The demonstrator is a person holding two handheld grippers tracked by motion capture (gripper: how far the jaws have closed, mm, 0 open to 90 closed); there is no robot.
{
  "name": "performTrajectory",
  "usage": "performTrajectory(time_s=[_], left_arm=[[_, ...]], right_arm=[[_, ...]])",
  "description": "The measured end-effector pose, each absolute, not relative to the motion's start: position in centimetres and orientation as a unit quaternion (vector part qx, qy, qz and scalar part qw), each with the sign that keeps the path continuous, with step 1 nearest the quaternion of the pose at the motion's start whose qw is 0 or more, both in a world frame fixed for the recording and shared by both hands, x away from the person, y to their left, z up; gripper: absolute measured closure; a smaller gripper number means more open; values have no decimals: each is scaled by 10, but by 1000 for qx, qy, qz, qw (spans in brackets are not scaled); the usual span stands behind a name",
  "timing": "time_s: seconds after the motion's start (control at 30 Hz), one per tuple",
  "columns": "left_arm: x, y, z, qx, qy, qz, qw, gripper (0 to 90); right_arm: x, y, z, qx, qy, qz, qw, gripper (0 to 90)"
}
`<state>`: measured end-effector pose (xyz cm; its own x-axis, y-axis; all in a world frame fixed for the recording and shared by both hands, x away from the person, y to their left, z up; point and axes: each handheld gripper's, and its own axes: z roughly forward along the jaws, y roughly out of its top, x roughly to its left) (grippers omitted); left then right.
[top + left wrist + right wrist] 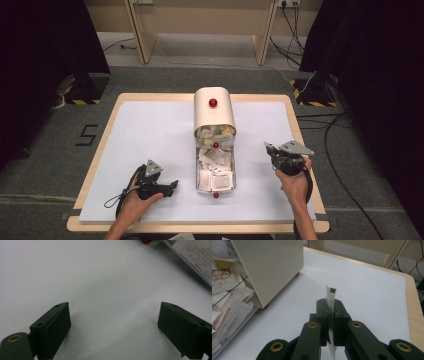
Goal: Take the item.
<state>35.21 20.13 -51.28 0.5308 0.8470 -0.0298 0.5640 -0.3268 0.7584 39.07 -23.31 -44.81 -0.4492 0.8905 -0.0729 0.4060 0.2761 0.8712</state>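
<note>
White paper, a thin sachet (330, 295), stands edge-on between the jaws of your right gripper (331, 315); the jaws are pressed flat against it, and its top pokes up past the tips with a small dark square near the upper edge. In the high view that right gripper (272, 150) is held up in your hand at the table's right side, well apart from the cream box (214, 112) and level with its tray.

Your left gripper (113, 322) has its jaws set wide, with nothing between them but the white table cover (100, 277). In the high view the left gripper (167, 189) lies low on the cover, pointing toward the near end of the clear tray (197, 172).

The cream box stands at the middle of the table, a red knob (213, 103) on its top. The clear tray runs out from its open front toward you and holds more white sachets (215, 177); smaller pale items fill the box's mouth, too blurred to tell apart. In the right gripper view the box's side wall (269, 267) rises to the left of the held sachet, apart from it.
</note>
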Motion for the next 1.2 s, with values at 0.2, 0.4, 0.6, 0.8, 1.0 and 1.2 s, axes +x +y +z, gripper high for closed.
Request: performTrajectory(time_s=[0.2,0.4,0.6,0.8,1.0,1.2], left_arm=[[352,201,-513,792,446,190,372,106],[352,201,-513,792,446,190,372,105],[352,201,-513,792,446,190,372,105],[352,201,-513,792,446,190,372,106],[352,201,-513,792,446,190,372,105],[352,201,-513,792,446,190,372,105]], right_arm=[[393,-237,-452,442,742,411,293,859],[396,-241,-459,449,741,403,293,859],[397,-244,-461,455,739,399,295,859],[399,-247,-464,459,738,395,296,859],[400,-251,-467,464,737,390,298,859],[401,-251,-471,465,742,381,297,858]])
